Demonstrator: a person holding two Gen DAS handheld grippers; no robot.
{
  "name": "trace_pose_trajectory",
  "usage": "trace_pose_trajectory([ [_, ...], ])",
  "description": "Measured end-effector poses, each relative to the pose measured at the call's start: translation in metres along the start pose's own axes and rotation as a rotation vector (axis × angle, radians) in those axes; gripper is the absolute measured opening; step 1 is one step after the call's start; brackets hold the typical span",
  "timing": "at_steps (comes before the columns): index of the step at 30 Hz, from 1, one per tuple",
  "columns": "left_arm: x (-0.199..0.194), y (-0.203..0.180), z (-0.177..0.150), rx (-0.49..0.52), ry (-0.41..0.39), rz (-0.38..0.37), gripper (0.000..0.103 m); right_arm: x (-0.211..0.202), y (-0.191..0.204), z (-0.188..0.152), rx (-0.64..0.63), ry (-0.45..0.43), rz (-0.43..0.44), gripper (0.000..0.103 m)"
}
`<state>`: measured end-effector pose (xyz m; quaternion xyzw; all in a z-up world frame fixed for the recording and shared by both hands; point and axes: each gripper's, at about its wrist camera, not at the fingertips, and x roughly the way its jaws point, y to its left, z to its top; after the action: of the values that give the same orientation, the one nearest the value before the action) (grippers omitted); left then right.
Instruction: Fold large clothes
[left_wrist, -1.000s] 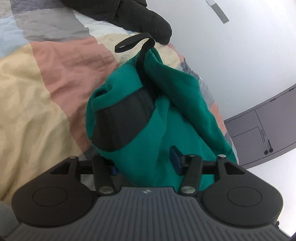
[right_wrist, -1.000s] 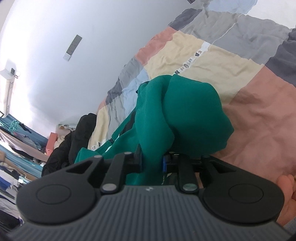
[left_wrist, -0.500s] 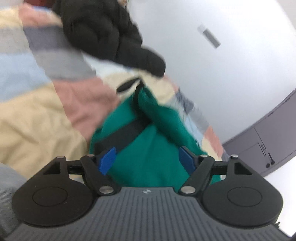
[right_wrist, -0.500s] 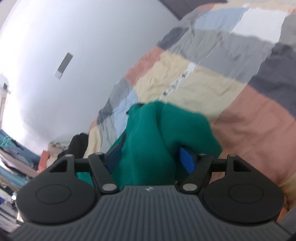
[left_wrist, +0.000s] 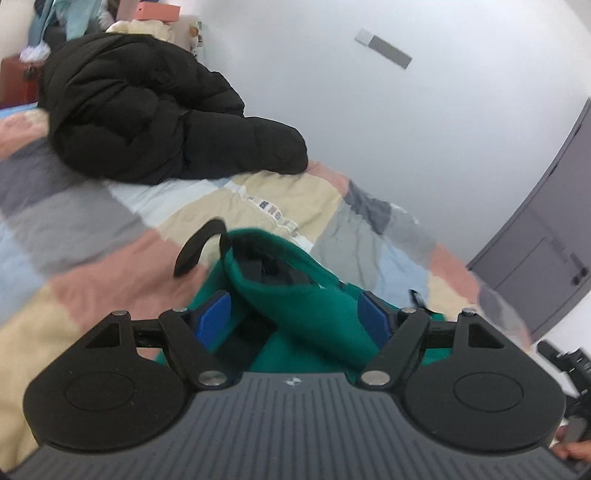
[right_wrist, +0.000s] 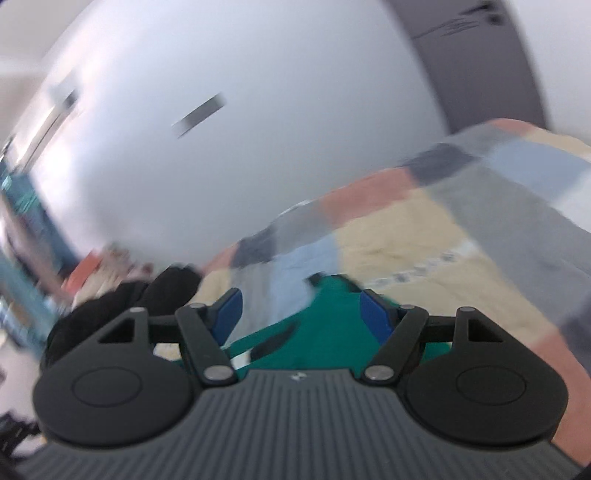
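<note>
One green garment (left_wrist: 317, 310) lies bundled on the bed (left_wrist: 110, 266), at six o'clock in both wrist views, its folds gathered into a compact heap with a black strap loop (left_wrist: 195, 251) sticking out at ten o'clock of it. By the look of it, this piece is folded and let go. The left gripper (left_wrist: 295, 317) has its fingers wide, with cloth between them but unpinched. The right gripper (right_wrist: 301, 314) has also just been opening and stands wide above the green cloth. One black puffer coat (left_wrist: 155, 114) sits crumpled at eleven o'clock, well apart, and it looks unfolded, so that is likely what is left. Count: one green garment, one black coat, two grippers.
</note>
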<state>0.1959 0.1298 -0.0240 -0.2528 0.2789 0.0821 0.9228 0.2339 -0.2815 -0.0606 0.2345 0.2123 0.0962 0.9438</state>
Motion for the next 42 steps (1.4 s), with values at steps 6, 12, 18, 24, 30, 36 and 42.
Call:
trace_pose_trajectory([
  [6, 0.079, 0.003, 0.01, 0.035, 0.045, 0.04, 0.08, 0.09, 0.027, 0.007, -0.107, 0.17, 0.055, 0.072],
  [12, 0.118, 0.021, 0.002, 0.033, 0.04, 0.019, 0.08, 0.154, 0.026, -0.019, -0.281, 0.291, -0.012, 0.071],
  [18, 0.138, 0.025, -0.004, 0.068, 0.018, 0.017, 0.08, 0.185, 0.002, -0.03, -0.23, 0.376, -0.062, 0.071],
  [24, 0.146, 0.033, -0.009, 0.052, 0.011, 0.0, 0.08, 0.194, 0.003, -0.036, -0.246, 0.405, -0.058, 0.074],
  [30, 0.129, 0.046, -0.004, -0.024, -0.031, -0.037, 0.08, 0.195, 0.005, -0.036, -0.268, 0.376, -0.043, 0.093],
  [36, 0.117, 0.059, 0.001, -0.095, -0.039, -0.06, 0.08, 0.181, 0.01, -0.031, -0.233, 0.345, 0.05, 0.093],
  [42, 0.115, 0.066, 0.004, -0.13, -0.057, -0.066, 0.08, 0.198, 0.047, -0.033, -0.428, 0.424, 0.049, 0.093],
])
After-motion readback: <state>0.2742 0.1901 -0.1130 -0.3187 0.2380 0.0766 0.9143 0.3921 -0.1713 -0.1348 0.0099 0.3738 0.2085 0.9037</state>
